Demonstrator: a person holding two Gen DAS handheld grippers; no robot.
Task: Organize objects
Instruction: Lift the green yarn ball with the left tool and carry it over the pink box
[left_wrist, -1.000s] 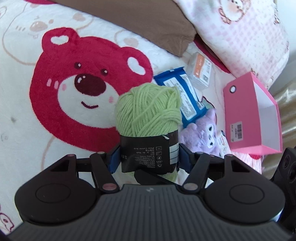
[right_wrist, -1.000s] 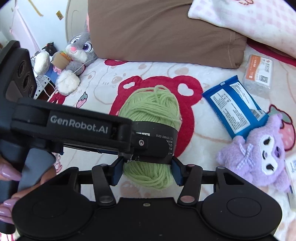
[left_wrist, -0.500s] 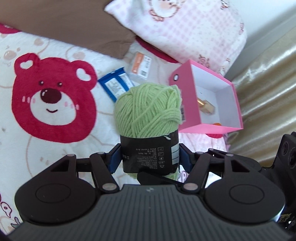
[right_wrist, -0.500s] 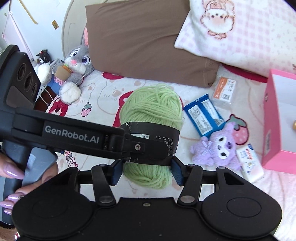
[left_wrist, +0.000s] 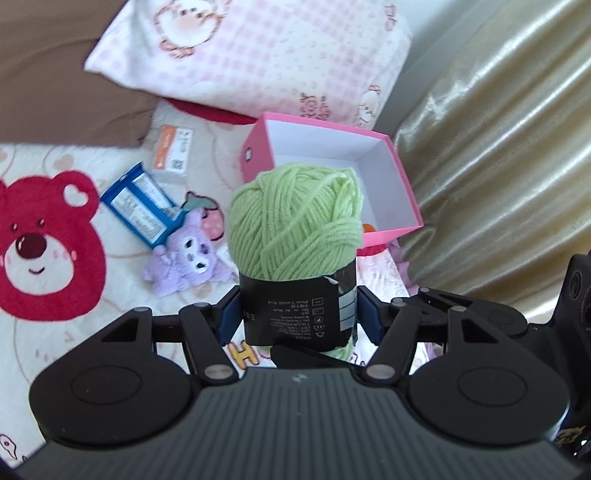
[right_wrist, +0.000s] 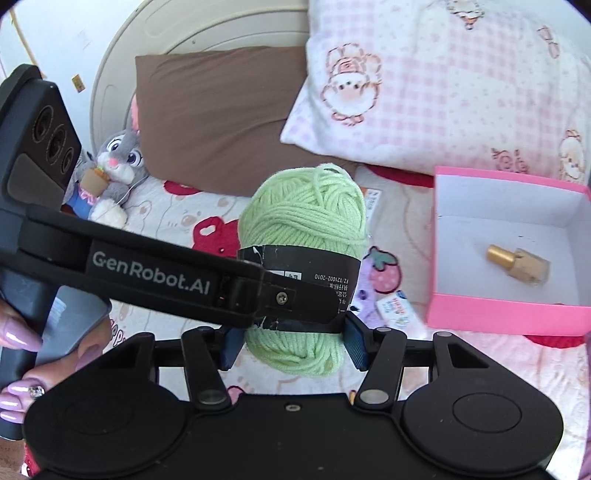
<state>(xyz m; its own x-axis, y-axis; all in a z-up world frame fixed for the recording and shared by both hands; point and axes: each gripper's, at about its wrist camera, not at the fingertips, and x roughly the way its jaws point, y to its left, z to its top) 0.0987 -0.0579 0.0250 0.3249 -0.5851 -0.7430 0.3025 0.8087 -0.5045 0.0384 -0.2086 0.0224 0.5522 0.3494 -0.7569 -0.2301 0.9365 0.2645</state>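
Both grippers, left gripper and right gripper, clamped on one light-green yarn ball with black paper band, long axis upright, mid-frame, lower left of open pink cardboard box.

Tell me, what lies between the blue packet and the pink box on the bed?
In the left wrist view, a purple plush toy lies between the blue packet and the pink box, partly hidden behind the green yarn ball.

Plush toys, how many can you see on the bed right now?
2. A purple plush lies on the blanket beside the blue packet. A grey bunny plush sits by the brown pillow. The yarn ball may hide others.
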